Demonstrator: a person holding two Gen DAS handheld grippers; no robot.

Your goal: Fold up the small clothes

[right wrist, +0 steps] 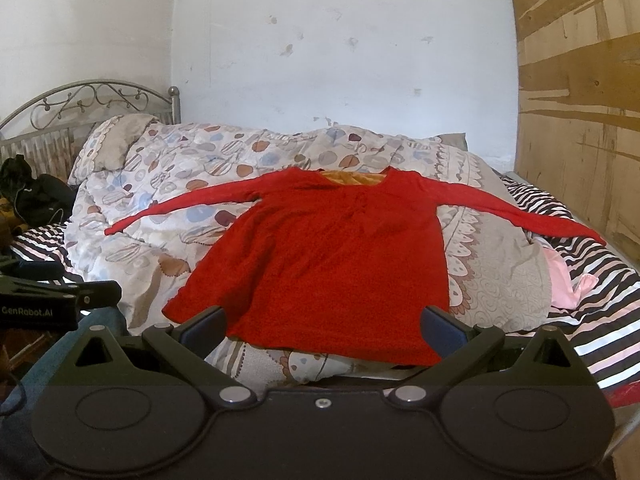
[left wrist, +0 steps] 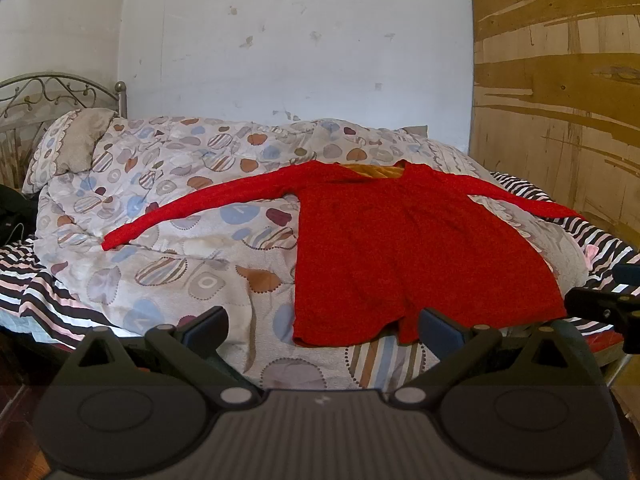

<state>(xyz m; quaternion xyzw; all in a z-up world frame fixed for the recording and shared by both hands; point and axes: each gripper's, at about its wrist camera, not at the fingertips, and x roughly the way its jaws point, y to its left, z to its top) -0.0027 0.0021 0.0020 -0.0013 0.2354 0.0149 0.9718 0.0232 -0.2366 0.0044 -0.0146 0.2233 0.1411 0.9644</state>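
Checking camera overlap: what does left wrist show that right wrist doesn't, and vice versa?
Left wrist only: the right claw edging in from the right, and the left claw itself, open and empty.

Right wrist only: a pink cloth past the quilt's right edge, a black bundle by the headboard, the left claw's labelled body at left, and the right claw, open and empty.

Both: red long-sleeved top spread flat, sleeves out, on the patterned quilt.
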